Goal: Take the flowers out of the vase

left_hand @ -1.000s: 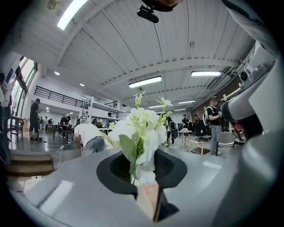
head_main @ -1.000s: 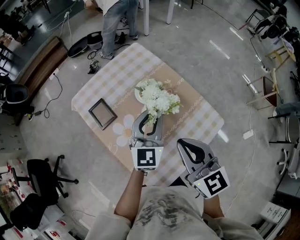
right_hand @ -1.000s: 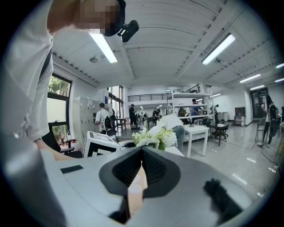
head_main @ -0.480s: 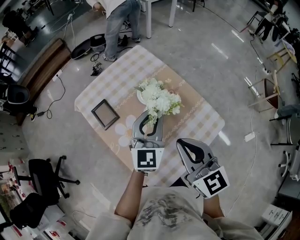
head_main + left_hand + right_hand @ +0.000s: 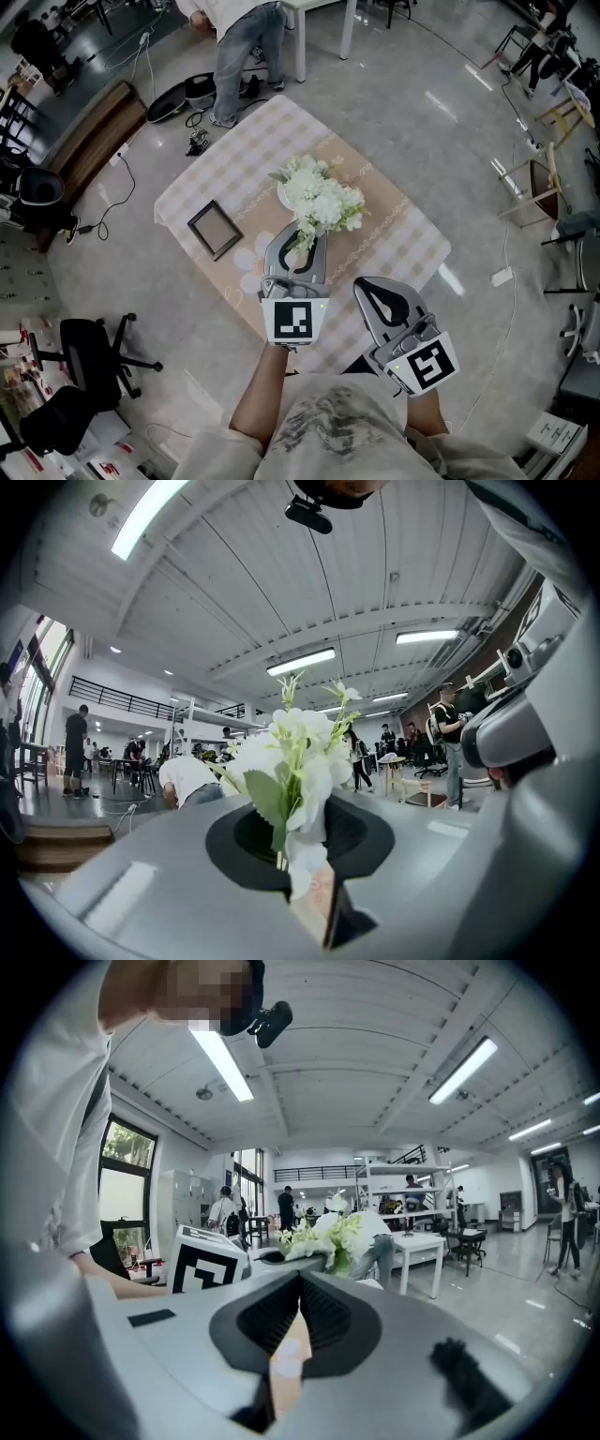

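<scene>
The left gripper [image 5: 301,239] has its jaws narrowed tight on the stems of the white flowers [image 5: 323,202], holding them upright over the table [image 5: 398,230] beside the vase [image 5: 279,195], seemingly to clear its rim, while the right gripper [image 5: 380,302] waits closed and empty.
</scene>
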